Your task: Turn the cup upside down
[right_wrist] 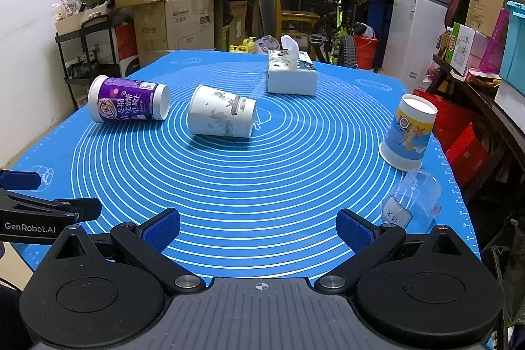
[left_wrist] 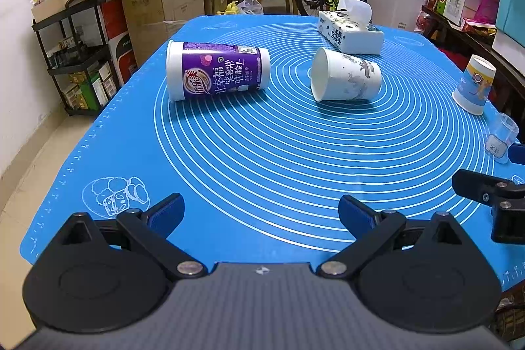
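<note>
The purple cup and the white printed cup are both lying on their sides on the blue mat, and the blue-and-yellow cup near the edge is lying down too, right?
Not quite. The purple cup and the white printed cup do lie on their sides on the blue mat, but the blue-and-yellow cup stands upside down, wide rim on the mat, as the right wrist view shows.

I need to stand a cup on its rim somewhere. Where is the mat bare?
Bare: the near middle of the mat, between both open grippers and the lying white cup. Crowded: the right edge, with the blue-and-yellow cup and clear cup, and the far side by the purple cup and tissue box.
</note>
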Available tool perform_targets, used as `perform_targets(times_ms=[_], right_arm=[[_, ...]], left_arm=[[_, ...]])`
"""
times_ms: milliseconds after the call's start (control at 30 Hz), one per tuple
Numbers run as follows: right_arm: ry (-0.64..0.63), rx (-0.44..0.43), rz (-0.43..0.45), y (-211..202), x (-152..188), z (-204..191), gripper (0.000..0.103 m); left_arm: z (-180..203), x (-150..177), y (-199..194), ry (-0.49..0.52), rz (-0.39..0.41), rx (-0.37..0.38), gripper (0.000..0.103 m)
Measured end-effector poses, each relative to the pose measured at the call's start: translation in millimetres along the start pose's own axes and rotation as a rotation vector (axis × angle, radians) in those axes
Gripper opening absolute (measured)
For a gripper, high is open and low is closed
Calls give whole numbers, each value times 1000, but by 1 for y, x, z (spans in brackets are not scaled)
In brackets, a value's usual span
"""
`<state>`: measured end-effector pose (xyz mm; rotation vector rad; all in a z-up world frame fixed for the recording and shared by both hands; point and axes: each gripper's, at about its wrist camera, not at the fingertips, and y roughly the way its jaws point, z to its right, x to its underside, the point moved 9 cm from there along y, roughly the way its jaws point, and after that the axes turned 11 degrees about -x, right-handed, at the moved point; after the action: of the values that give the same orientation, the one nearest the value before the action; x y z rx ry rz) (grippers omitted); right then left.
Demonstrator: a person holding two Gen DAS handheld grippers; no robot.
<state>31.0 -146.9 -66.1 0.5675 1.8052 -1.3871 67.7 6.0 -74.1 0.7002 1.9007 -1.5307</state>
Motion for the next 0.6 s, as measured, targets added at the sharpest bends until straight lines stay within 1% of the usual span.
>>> perform_targets(times_ms=[233, 367, 600], right_arm=[[-8, -6, 1, 0, -2, 0, 101], [-24, -26, 19, -3, -9, -2, 101], [-70, -39, 20, -3, -22, -2, 101]], left_arm=[[1, -2, -2, -2, 0, -1, 99], [0, -2, -3, -5, 0, -3, 99], [-3, -7, -5, -11, 8, -1, 99]])
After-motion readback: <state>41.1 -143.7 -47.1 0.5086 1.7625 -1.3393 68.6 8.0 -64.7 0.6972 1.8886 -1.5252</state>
